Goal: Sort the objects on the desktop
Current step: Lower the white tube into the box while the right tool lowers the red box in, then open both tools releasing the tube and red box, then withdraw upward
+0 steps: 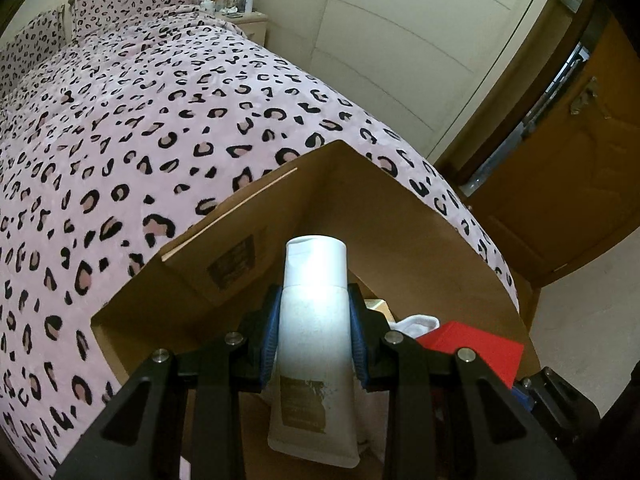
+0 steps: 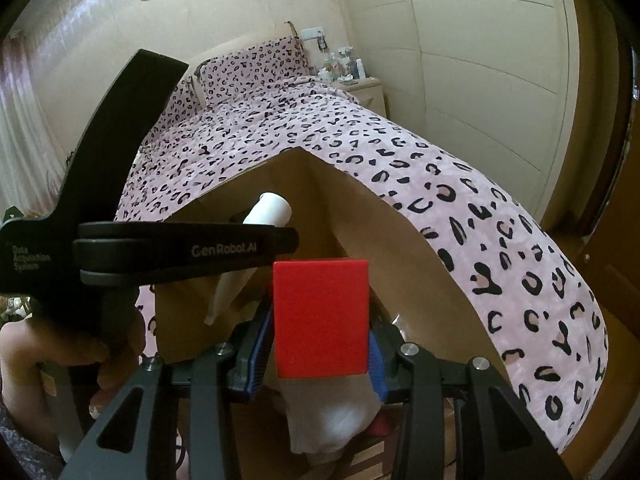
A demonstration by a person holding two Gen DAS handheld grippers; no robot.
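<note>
My left gripper (image 1: 314, 334) is shut on a white tube (image 1: 314, 320) with a flip cap, held upright over an open cardboard box (image 1: 420, 240). The tube also shows in the right wrist view (image 2: 270, 208), behind the left gripper's black body (image 2: 180, 252). My right gripper (image 2: 320, 354) is shut on a red box (image 2: 320, 318), held over the same cardboard box (image 2: 400, 248). The red box shows at lower right in the left wrist view (image 1: 476, 346). White cloth (image 2: 332, 416) lies inside the cardboard box under the red box.
A bed with a pink leopard-print cover (image 1: 140, 128) lies behind the cardboard box. A nightstand with bottles (image 1: 240, 8) stands at the far wall. A wooden door (image 1: 568, 168) is to the right. White wardrobe panels (image 2: 480, 80) line the wall.
</note>
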